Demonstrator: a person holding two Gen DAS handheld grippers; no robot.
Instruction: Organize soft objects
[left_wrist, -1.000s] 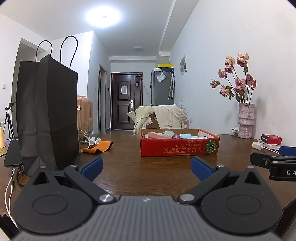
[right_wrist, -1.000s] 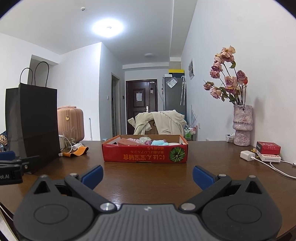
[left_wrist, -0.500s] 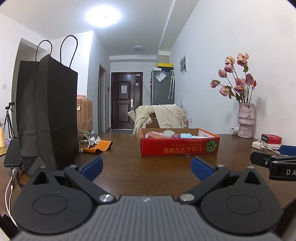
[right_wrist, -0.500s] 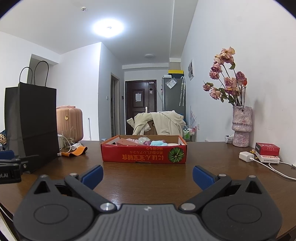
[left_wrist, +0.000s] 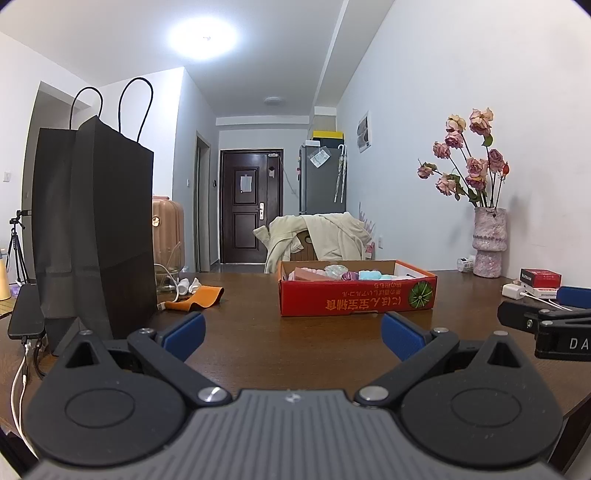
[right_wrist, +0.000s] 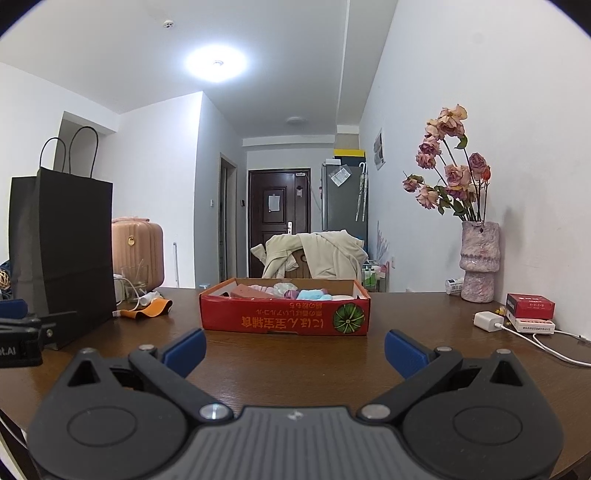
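Note:
A shallow red cardboard box (left_wrist: 356, 299) stands on the brown table and holds several soft items: pink (left_wrist: 304, 274), purple and light blue (left_wrist: 370, 275) ones. It also shows in the right wrist view (right_wrist: 284, 315). A tall black paper bag (left_wrist: 92, 229) stands at the left; it shows in the right wrist view too (right_wrist: 61, 254). My left gripper (left_wrist: 291, 334) is open and empty, short of the box. My right gripper (right_wrist: 293, 349) is open and empty, facing the box front. Each gripper's tip shows at the edge of the other's view.
An orange cloth strip (left_wrist: 199, 297) and white cables lie beside the bag. A phone (left_wrist: 26, 315) lies at the far left. A vase of dried roses (right_wrist: 478, 267), a red packet (right_wrist: 530, 305) and a white charger (right_wrist: 487, 321) stand by the right wall.
My right gripper has drifted slightly right and risen a little, so the box sits lower and further left in its view. My left gripper has not moved.

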